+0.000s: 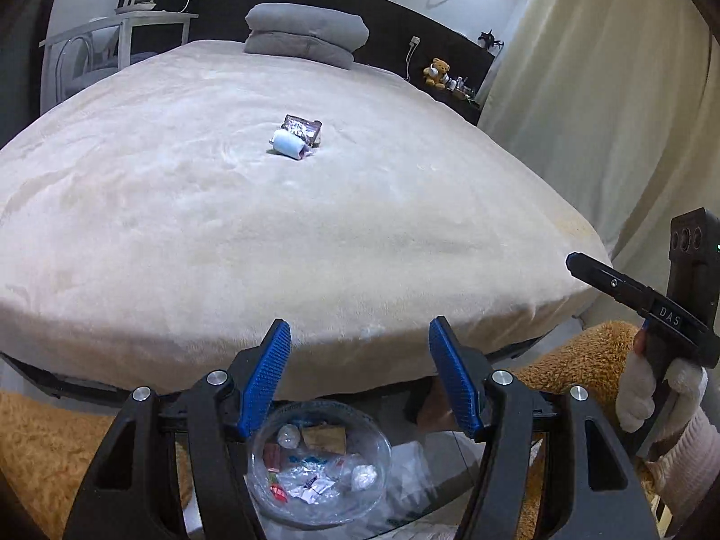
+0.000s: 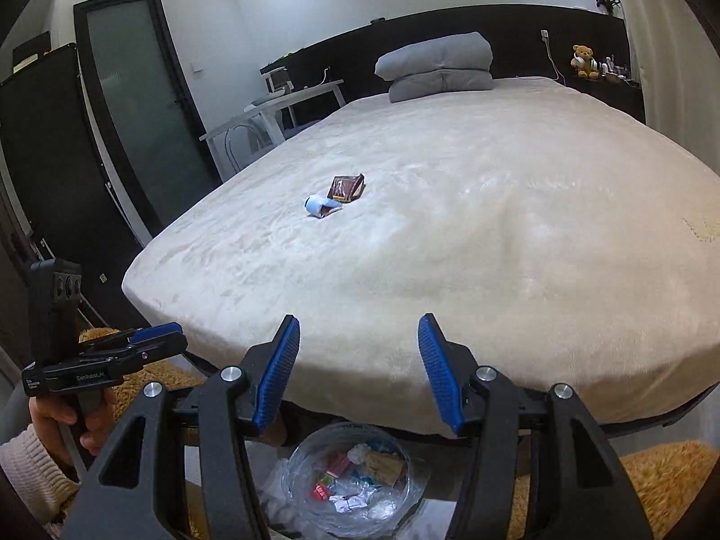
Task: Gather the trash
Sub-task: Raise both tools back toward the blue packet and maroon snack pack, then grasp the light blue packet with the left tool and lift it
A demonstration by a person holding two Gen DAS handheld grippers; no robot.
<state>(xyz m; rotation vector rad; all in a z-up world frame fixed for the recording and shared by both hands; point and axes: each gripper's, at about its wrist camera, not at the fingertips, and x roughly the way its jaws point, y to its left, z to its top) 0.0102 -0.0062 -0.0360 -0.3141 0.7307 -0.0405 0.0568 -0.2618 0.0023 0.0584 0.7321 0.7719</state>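
- Left gripper: jaws spread wide, nothing between them; held off the foot edge of the bed.
- Right gripper: jaws likewise apart and empty, at the same foot edge.
- Blue wrapper: mid-bed, well apart from both tongs, straight ahead of the left pair and ahead-left of the right; long axis roughly crosswise.
- Brown foil packet: just behind it, possibly touching.
- Clear bin: below both grippers, already holding wrappers.
- Judgement: left gripper appears better aligned.
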